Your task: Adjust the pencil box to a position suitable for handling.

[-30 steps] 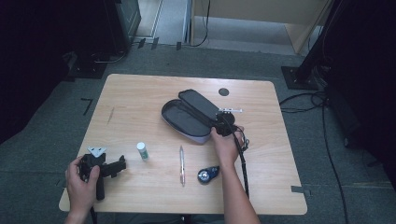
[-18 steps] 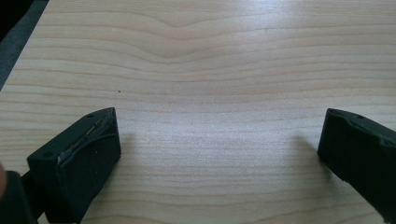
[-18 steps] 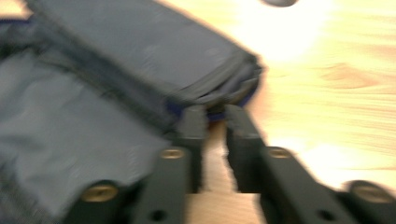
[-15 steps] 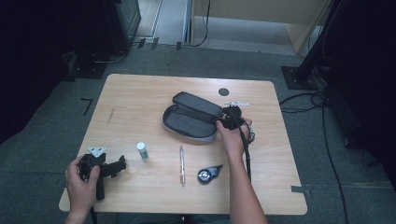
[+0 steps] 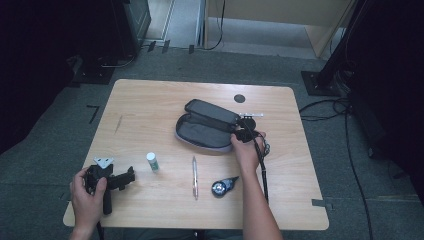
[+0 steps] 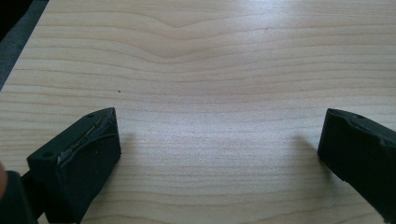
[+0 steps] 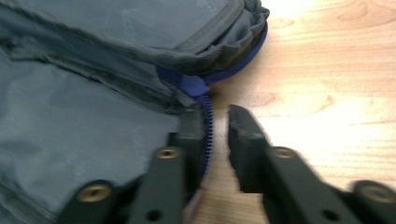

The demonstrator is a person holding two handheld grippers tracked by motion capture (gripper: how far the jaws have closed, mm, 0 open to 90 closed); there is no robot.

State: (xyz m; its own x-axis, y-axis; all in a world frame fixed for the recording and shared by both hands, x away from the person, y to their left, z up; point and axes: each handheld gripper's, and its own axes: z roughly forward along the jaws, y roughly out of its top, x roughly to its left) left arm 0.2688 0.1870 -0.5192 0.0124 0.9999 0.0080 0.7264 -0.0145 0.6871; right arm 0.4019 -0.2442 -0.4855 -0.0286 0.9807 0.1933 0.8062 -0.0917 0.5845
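The grey pencil case (image 5: 210, 127) lies open mid-table, its long axis running from the near left to the far right. The right gripper (image 7: 215, 135) sits at its right end, jaws having just closed to a narrow gap straddling the blue zipper (image 7: 206, 123). The left gripper (image 5: 131, 176) rests well apart, jaws spread over bare table (image 6: 210, 70).

No readable text, labels or numbers anywhere.

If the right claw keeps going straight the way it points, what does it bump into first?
Probably the pencil case: the right claw straddles the case's blue zipper edge, with the zipper pull just ahead. Depth is hard to judge.
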